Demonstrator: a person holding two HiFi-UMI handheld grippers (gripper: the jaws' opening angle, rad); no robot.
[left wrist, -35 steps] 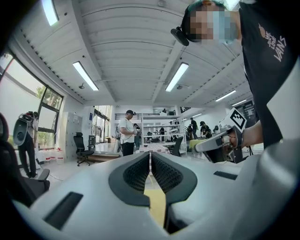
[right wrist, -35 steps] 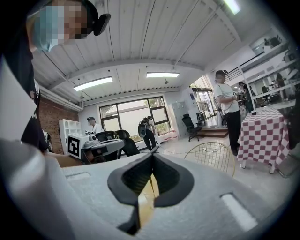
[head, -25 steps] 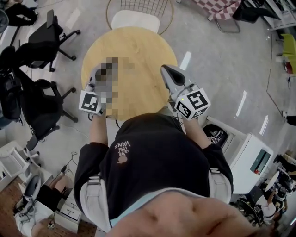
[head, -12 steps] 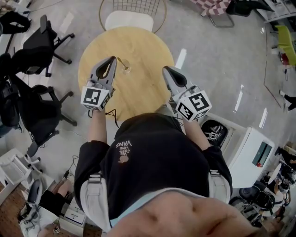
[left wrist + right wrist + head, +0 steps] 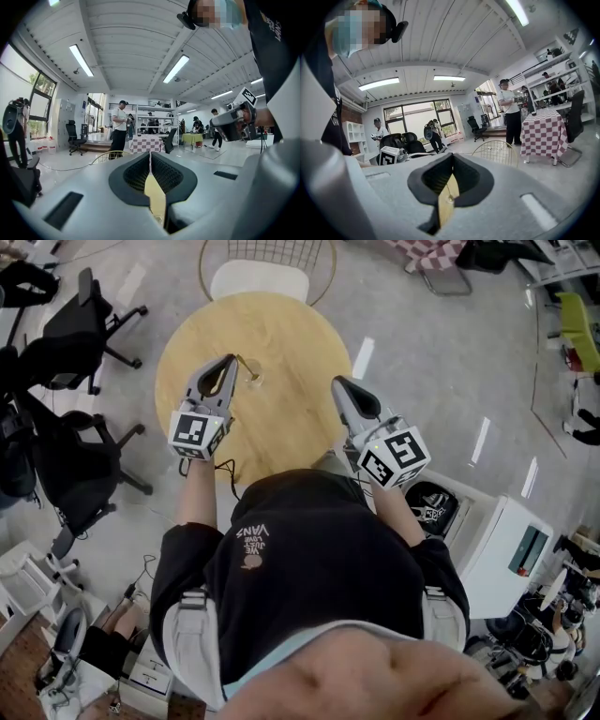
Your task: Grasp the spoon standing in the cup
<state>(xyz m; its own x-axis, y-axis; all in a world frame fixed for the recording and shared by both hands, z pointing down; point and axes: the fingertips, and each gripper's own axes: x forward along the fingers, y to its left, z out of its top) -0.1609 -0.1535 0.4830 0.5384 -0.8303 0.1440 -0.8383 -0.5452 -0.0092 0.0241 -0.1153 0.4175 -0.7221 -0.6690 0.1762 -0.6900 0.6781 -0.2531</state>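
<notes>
A small clear cup [image 5: 253, 382] stands on the round wooden table [image 5: 291, 329], with a thin gold spoon [image 5: 244, 364] leaning up and to the left in it. My left gripper [image 5: 229, 360] is shut and empty, its tips just left of the spoon's handle; whether they touch I cannot tell. My right gripper [image 5: 336, 382] hovers shut over the table's right edge, well clear of the cup. In the left gripper view the left gripper [image 5: 150, 154] shows its pads meeting, with only tabletop below. The right gripper view shows the right gripper [image 5: 451, 157] closed the same way.
A wire-backed chair with a white seat [image 5: 261, 279] stands at the table's far side. Black office chairs [image 5: 82, 320] crowd the left. A white cabinet [image 5: 506, 554] stands at the right. People stand far off in the hall [image 5: 119, 126].
The left gripper has sunk a little toward the table. The cup and spoon, covered a second ago, now show beside its tips. The right gripper has barely moved.
</notes>
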